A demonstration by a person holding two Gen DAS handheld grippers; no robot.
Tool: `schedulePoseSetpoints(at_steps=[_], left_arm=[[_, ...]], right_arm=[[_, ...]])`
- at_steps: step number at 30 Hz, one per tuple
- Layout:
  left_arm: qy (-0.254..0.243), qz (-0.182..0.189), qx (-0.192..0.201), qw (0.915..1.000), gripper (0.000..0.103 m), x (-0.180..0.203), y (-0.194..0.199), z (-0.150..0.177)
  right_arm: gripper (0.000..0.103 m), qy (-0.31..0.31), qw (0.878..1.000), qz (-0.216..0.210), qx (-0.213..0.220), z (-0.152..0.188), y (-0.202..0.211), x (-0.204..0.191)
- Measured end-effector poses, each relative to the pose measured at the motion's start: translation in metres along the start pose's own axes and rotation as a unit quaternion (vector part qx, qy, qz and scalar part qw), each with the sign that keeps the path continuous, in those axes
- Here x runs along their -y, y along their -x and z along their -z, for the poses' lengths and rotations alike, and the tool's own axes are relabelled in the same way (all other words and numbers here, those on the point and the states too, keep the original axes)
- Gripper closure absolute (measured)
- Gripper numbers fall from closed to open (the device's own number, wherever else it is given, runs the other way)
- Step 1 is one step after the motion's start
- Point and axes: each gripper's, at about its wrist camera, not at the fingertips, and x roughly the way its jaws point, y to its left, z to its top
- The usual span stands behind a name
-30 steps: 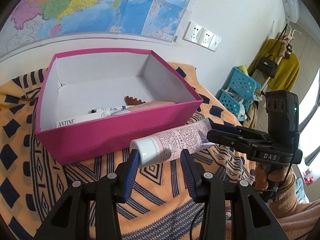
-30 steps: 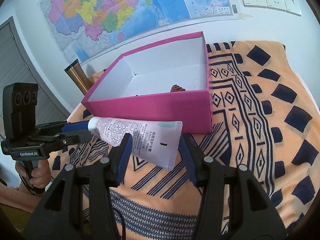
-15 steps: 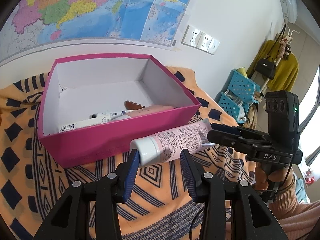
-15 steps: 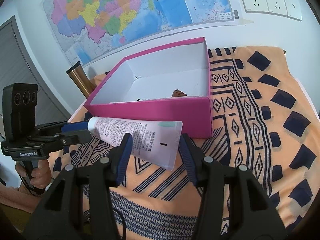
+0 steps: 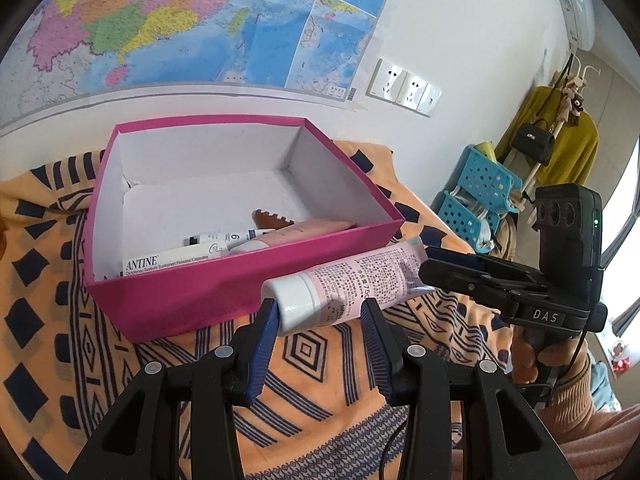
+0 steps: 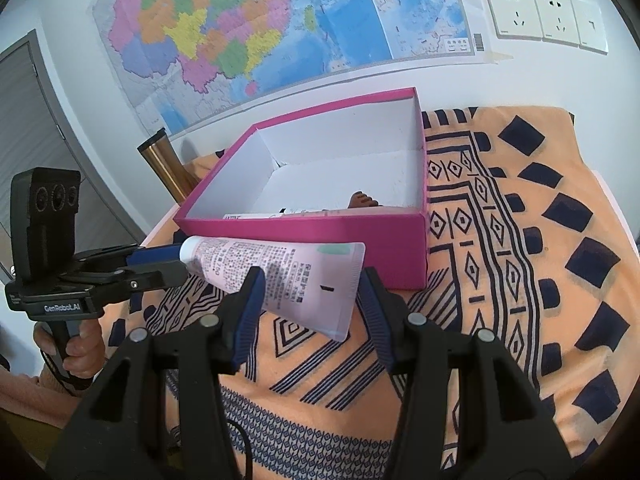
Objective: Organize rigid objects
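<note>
Tube hangs just in front of the pink box, above the tabletop's cloth; I have my left claw clenched on its cap end, my right claw on its crimped end.

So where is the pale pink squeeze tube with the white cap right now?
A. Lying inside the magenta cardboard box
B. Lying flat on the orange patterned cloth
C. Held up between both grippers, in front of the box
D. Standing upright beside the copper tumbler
C: the pale pink squeeze tube hangs outside the magenta cardboard box, cap end in the left gripper, flat crimped end in the right gripper.
</note>
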Motion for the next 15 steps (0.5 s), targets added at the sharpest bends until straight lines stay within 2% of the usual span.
schedulePoseSetpoints(at_steps=[15], left_arm=[[0.001,-0.002,0.008,1.0,0.061,0.0006,0.0006,-0.0018]], right_arm=[[0.051,0.003,1.0,0.0,0.006,-0.0033,0.0006,0.0]])
